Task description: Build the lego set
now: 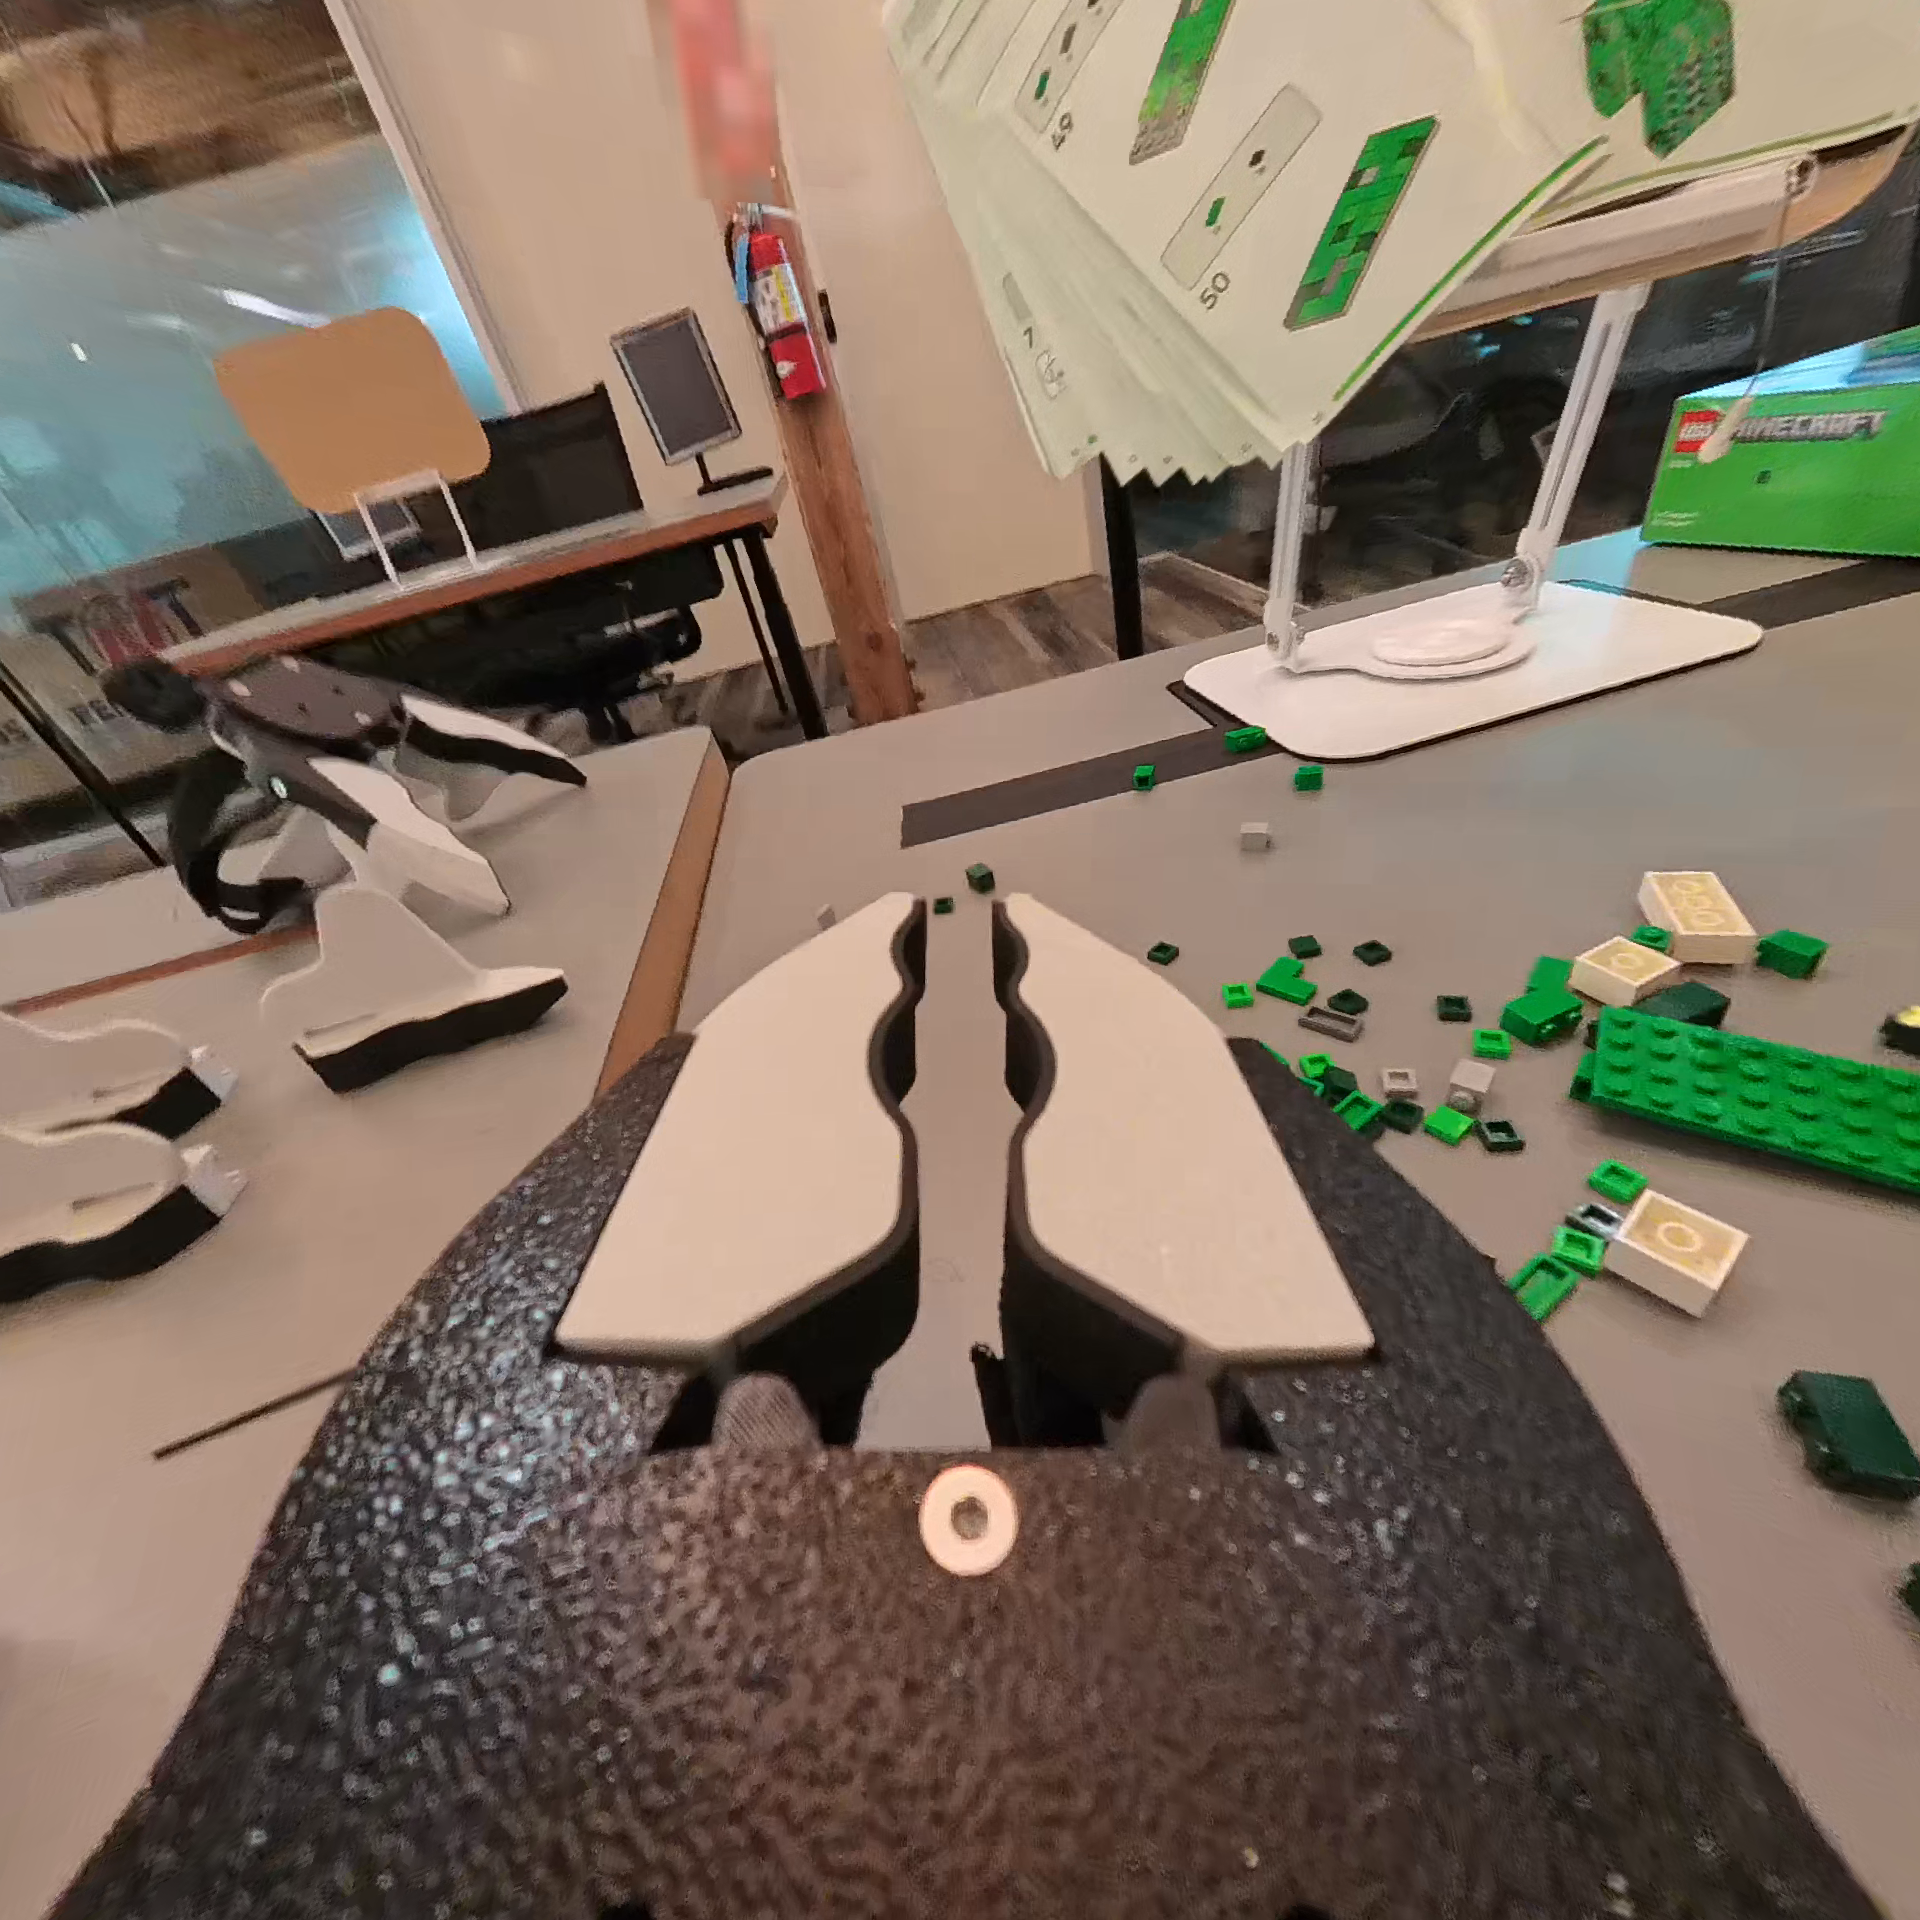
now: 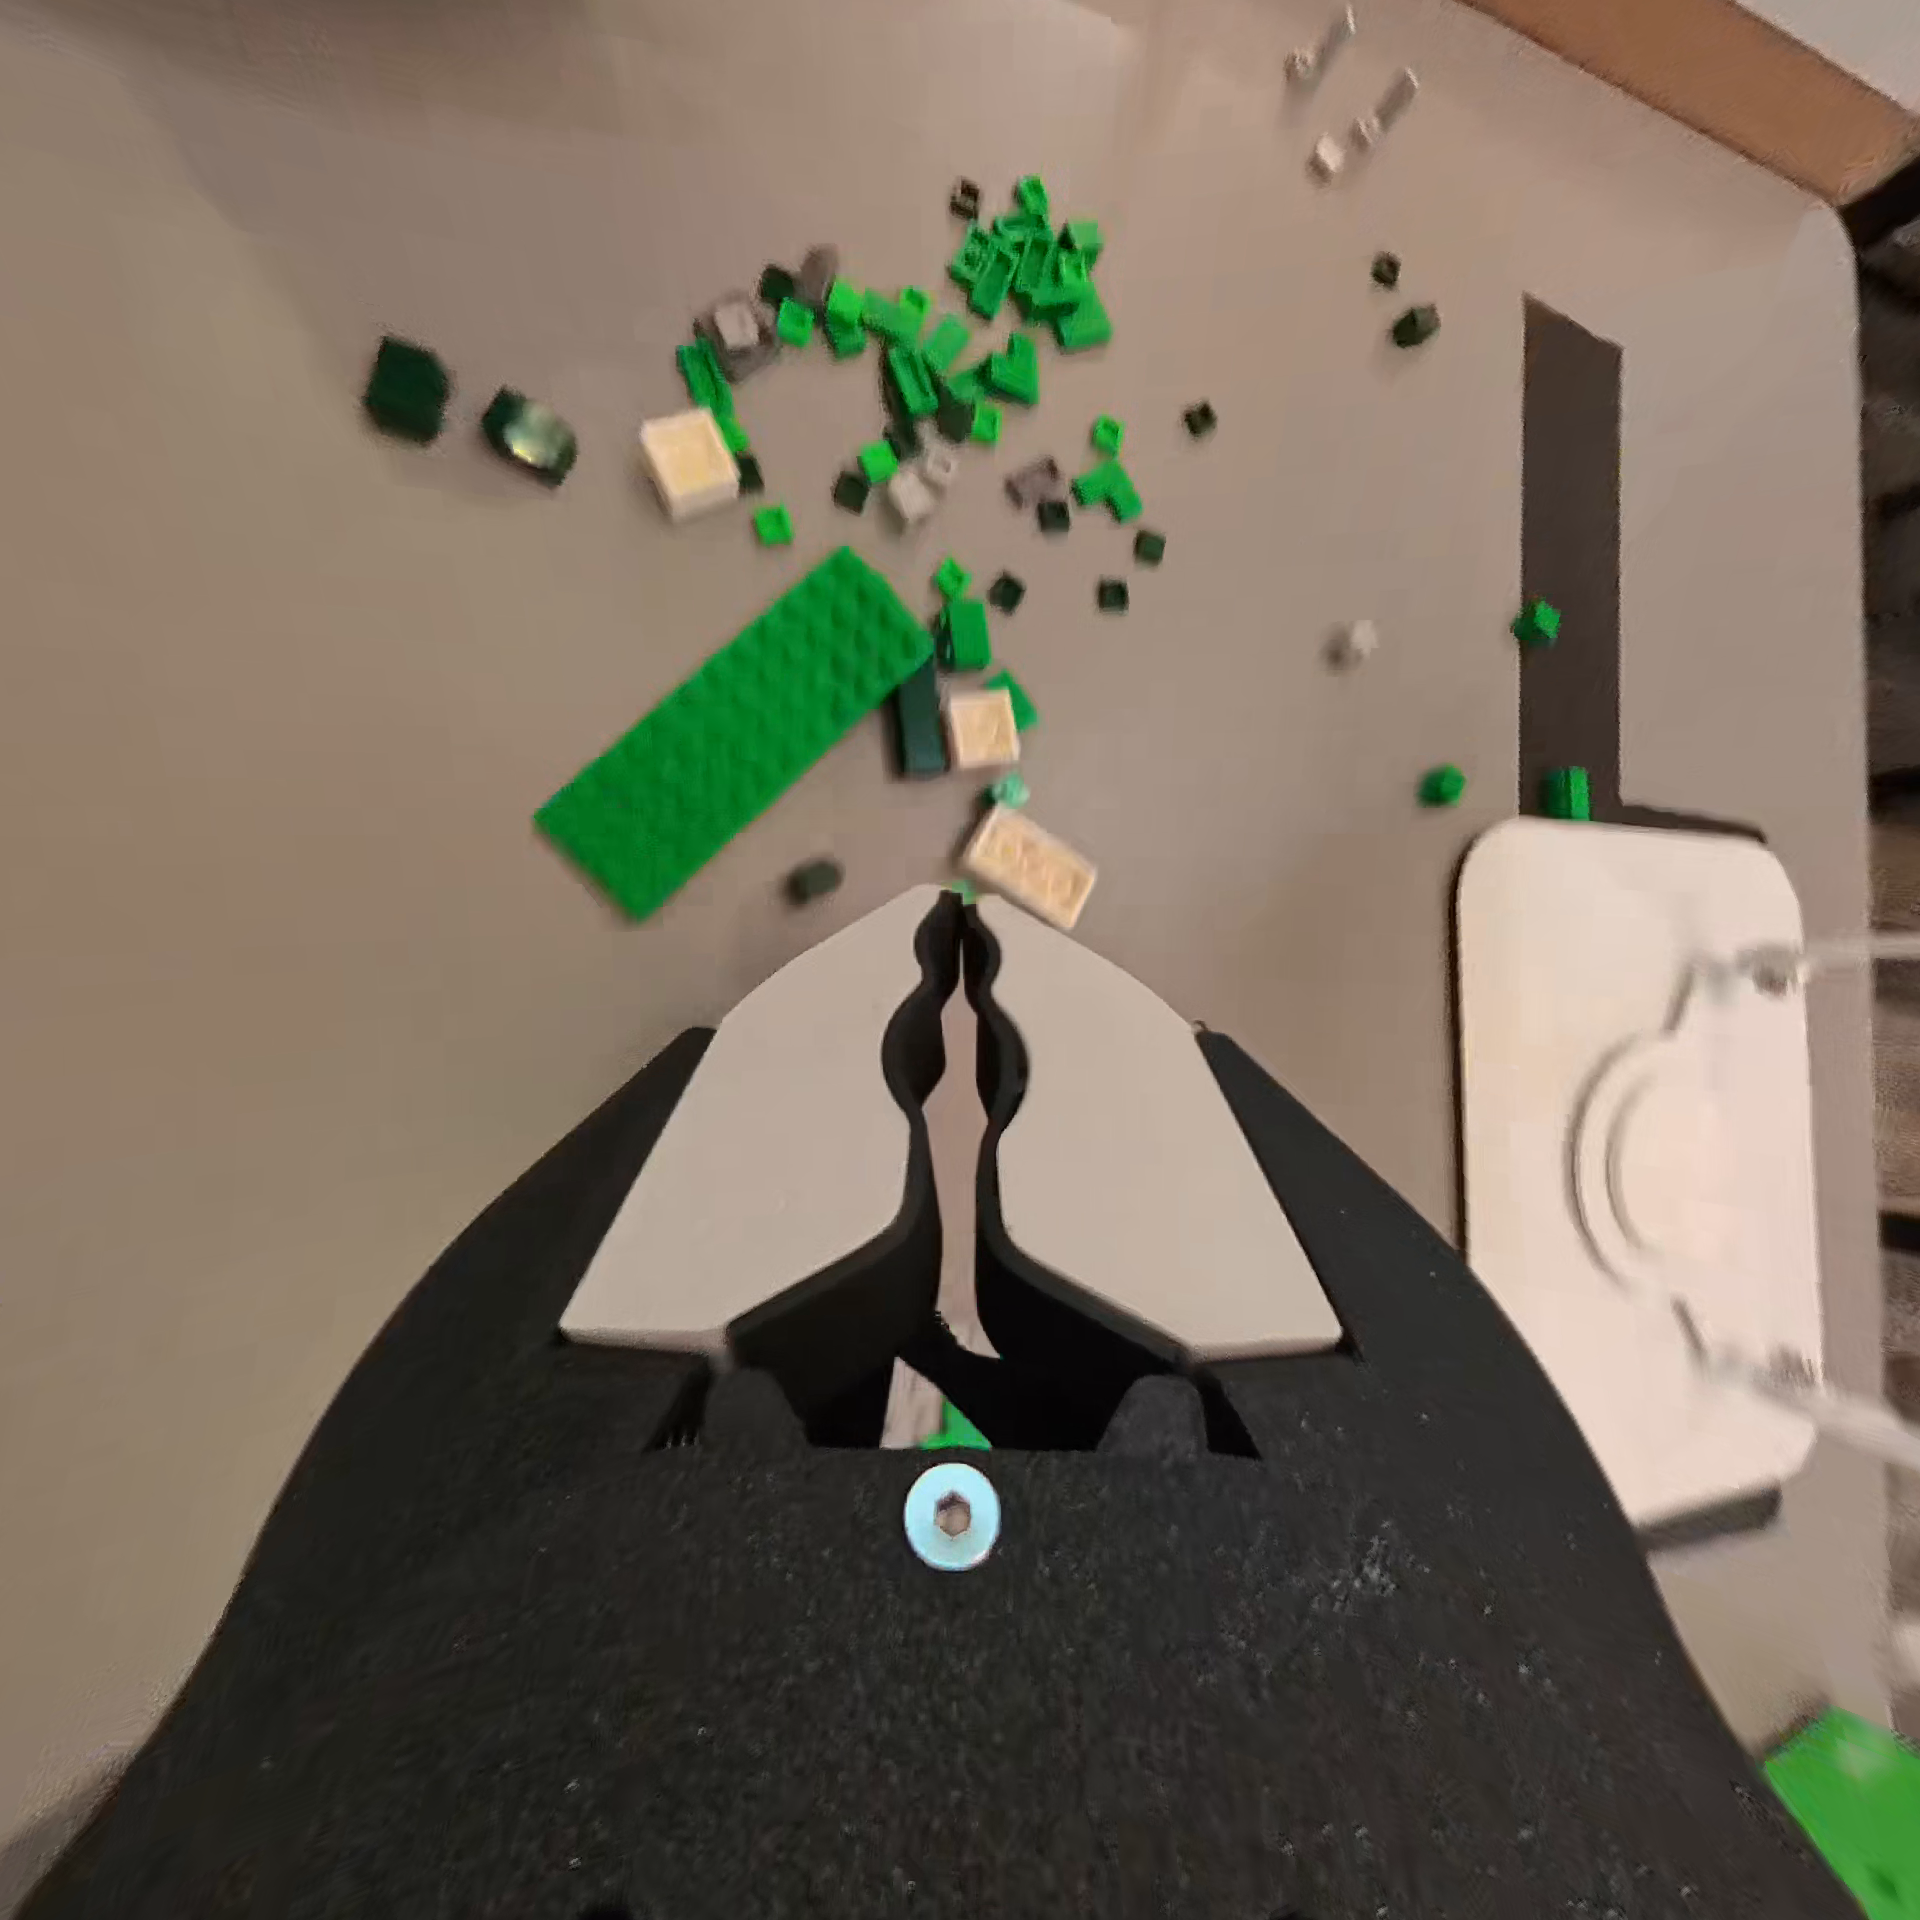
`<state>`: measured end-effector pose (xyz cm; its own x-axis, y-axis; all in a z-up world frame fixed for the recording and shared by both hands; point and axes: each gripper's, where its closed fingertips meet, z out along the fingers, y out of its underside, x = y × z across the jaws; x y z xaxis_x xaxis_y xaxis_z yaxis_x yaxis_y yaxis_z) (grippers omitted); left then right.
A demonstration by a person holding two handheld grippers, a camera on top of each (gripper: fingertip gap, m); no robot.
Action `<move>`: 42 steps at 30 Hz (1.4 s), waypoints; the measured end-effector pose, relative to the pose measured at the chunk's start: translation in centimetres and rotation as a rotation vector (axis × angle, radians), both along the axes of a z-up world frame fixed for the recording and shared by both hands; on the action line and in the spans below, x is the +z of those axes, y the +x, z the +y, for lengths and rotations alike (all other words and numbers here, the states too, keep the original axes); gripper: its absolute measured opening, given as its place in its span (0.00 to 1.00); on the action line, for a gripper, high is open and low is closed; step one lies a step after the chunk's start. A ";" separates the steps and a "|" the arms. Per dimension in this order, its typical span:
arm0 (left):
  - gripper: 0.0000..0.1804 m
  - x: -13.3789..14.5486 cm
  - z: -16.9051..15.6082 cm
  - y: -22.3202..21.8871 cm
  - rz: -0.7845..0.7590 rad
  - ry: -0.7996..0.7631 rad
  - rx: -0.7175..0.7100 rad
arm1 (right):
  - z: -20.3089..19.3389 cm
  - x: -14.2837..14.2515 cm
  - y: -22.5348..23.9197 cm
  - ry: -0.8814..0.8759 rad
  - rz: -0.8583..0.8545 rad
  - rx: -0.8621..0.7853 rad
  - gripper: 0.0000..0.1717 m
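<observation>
While the left tool (image 1: 958,906) hovers with its fingers slightly spread on nothing over the grey counter (image 1: 1039,862), we see two small dark green bricks (image 1: 979,879) just ahead. We see the right tool (image 2: 957,902) pressed together, a green speck at its blurred tips, beside a cream brick (image 2: 1029,868) and a green plate (image 2: 727,727).
</observation>
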<state>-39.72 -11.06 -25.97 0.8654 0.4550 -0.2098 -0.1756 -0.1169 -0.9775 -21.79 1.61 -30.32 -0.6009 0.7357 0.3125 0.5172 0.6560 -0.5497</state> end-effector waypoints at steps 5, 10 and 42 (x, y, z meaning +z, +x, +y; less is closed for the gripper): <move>0.04 0.2 1.0 1.5 0.162 -0.056 -0.025 | -3.6 -1.3 -5.7 -0.111 -0.158 0.180 0.02; 0.04 0.0 1.6 2.0 0.190 -0.082 -0.036 | -4.7 -2.4 -7.6 -0.018 -0.265 0.360 0.06; 0.02 0.9 0.3 0.3 0.041 0.050 -0.016 | -7.5 -5.6 -9.2 0.136 -0.519 0.454 0.06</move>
<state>-39.42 -10.73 -25.05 0.8638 0.4520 -0.2225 -0.2171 -0.0645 -0.9740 -31.02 -5.90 -35.95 -0.9360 0.3511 -0.0264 0.3489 0.9148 -0.2033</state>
